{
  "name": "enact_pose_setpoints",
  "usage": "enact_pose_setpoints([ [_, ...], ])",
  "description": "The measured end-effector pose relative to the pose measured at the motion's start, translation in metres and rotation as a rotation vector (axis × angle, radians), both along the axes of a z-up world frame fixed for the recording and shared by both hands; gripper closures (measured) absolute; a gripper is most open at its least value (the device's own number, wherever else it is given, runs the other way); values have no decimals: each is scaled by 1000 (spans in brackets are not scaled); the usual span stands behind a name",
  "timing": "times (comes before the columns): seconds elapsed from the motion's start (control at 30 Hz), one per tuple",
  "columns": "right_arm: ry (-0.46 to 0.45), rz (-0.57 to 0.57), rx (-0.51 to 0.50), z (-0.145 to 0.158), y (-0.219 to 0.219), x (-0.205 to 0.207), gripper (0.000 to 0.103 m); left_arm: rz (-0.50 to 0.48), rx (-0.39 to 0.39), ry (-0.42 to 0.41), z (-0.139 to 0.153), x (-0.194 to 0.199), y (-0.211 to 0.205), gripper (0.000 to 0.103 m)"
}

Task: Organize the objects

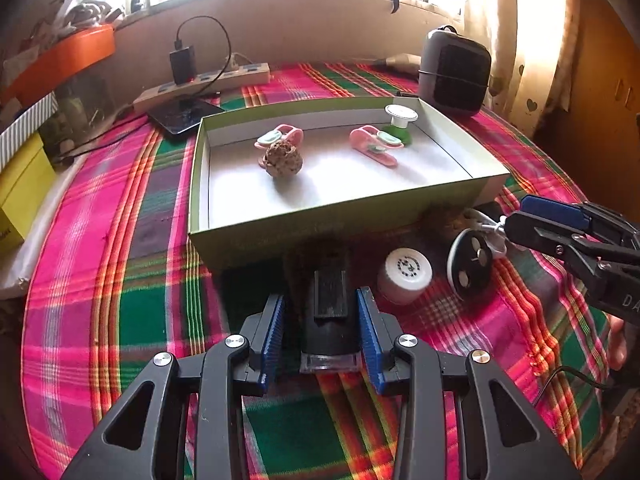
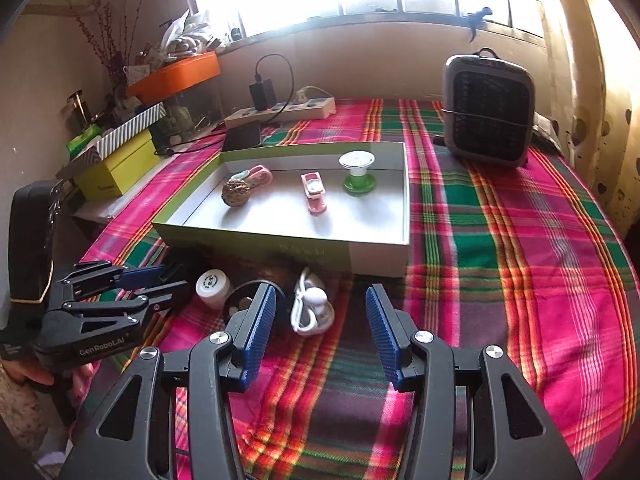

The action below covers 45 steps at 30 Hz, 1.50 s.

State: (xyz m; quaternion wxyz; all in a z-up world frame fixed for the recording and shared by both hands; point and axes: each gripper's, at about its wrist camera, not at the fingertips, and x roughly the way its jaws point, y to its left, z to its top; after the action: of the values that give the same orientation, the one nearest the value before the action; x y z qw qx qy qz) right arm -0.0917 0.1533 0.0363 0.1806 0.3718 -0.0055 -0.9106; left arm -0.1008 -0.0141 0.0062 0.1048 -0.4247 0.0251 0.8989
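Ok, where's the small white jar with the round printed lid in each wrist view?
Left wrist view: white jar right of centre, on the plaid cloth, just right of the left gripper.
Right wrist view: white jar lower left, beyond the left gripper.
Shared landmark: the green box; the jar lies before its near wall.

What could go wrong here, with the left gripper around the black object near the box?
1. The left gripper holds the black object close to the box wall; lifted too low, it might hit that wall.
2. The white bottle and round disc lie close beside it and could be knocked.
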Motion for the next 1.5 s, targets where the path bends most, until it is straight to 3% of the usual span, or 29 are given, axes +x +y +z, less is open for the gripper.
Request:
enact_pose_setpoints([
  [0.5, -81, 6, -12, -13, -6, -22, 55, 5, 100, -12, 0, -7, -13, 69],
  [0.53, -80, 3, -9, -12, -6, -22, 56, 4, 98, -11, 0, -7, -13, 69],
  [0.6, -84, 4, -20, -12, -5, -22, 70, 4, 100, -12, 0, -7, -12, 69],
  [0.77, -88, 9, -34, -13, -5, -20, 75, 4, 102, -12, 0, -7, -12, 69],
  [0.87, -73, 2, -39, -10, -5, -18, 85, 5, 104, -12, 0, -7, -12, 69],
  [1.17, -69, -46, -101, -6, 11, -14, 86, 5, 102, -12, 0, -7, -12, 69],
  [1.5, -53, -96, -71, -4, 28, -9, 86, 6, 97, -11, 0, -7, -12, 69],
])
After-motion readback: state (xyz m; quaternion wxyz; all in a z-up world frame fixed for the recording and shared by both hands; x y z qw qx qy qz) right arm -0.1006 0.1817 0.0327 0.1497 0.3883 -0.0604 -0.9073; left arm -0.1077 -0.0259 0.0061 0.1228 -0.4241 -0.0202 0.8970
